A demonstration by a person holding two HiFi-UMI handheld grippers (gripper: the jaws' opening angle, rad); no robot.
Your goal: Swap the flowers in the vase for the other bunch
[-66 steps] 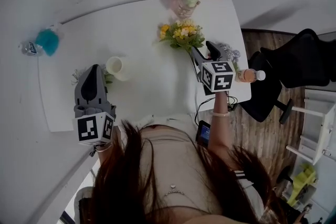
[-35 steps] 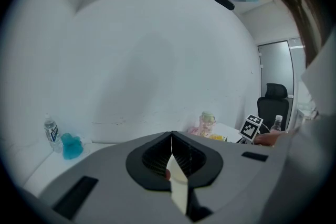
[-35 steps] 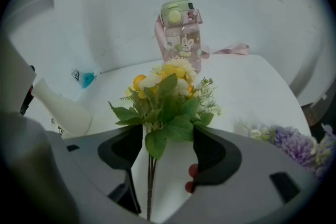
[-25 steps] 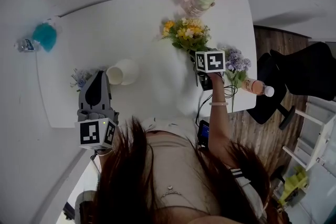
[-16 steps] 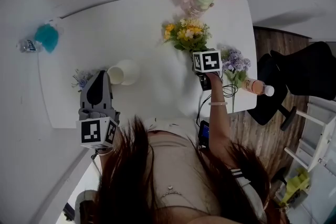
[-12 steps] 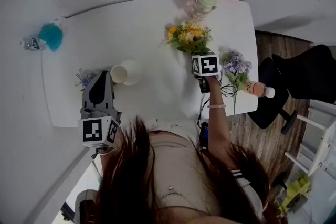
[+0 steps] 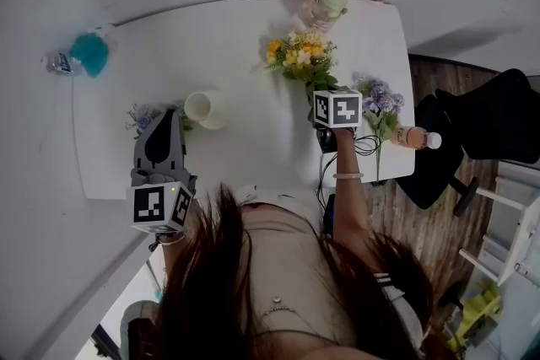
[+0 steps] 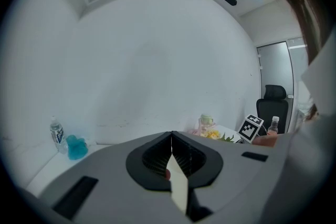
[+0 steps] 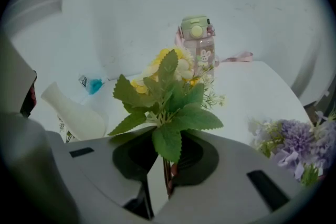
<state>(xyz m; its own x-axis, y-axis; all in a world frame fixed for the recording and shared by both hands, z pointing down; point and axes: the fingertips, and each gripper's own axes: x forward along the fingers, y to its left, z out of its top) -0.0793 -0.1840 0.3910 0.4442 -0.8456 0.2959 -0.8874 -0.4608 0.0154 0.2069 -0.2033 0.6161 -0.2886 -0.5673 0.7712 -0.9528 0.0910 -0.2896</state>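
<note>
Right tongs [image 9: 166, 170] just closed narrow on thin stems of yellow-flowered leafy bunch [image 9: 168, 92] above white surface [image 7: 253, 55]. Stems may slip or twist and miss white vase [image 7: 202, 108] near shut, empty left tongs [image 8: 171, 139].

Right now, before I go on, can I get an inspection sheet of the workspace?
Surface: white table.
Job's things: white vase; yellow bunch; purple bunch on table, right side.
Clutter: green-lidded bottle, water bottle, teal object, drink bottle, small blue sprig.
Grippers: left gripper shut, nothing seen in it; right gripper's jaws have just been closing, now clamped on the yellow bunch's stems.
Cables: black cable at near right edge.
Surroundings: black chair, wood floor.
</note>
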